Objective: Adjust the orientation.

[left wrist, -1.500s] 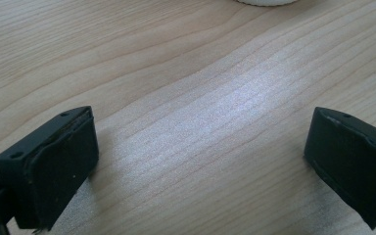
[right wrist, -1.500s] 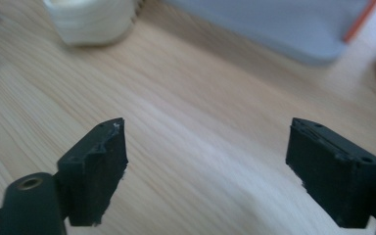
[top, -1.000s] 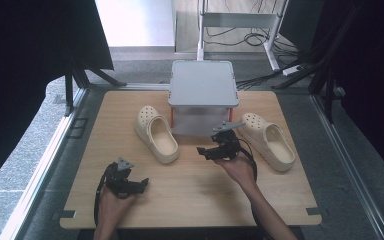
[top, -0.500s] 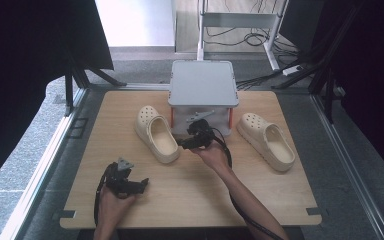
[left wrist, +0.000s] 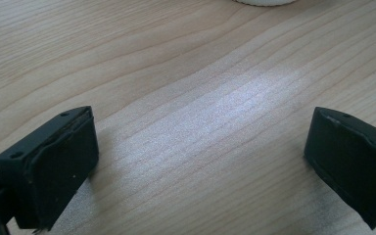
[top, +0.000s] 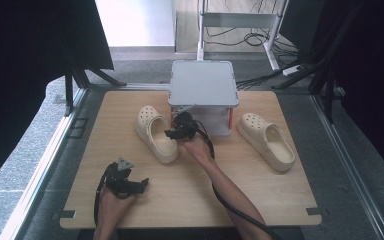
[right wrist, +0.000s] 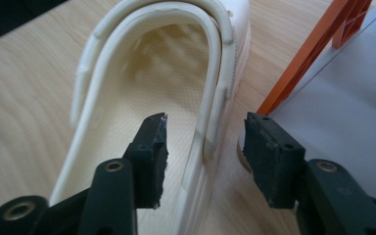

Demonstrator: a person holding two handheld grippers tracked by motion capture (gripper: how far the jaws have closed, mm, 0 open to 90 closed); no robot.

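Note:
Two cream clogs lie on the wooden table (top: 130, 110), one (top: 155, 135) left of a grey box and the other (top: 267, 141) to its right. My right gripper (top: 172, 133) is at the left clog's near-right side. In the right gripper view it (right wrist: 205, 134) is open and straddles the clog's side wall (right wrist: 214, 98), one jaw inside the shoe and one outside. My left gripper (top: 141, 184) rests low at the front left of the table, open (left wrist: 200, 132), with bare wood between its jaws.
A grey box (top: 203, 82) on orange legs (right wrist: 308, 63) stands at the back middle, close to the right of the gripped side of the clog. Metal rails run along both table sides. The clog's edge (left wrist: 264, 1) peeks in at the top of the left gripper view.
My right gripper has swung left from beside the right clog, past the front of the box, to the left clog. The left gripper has stayed put.

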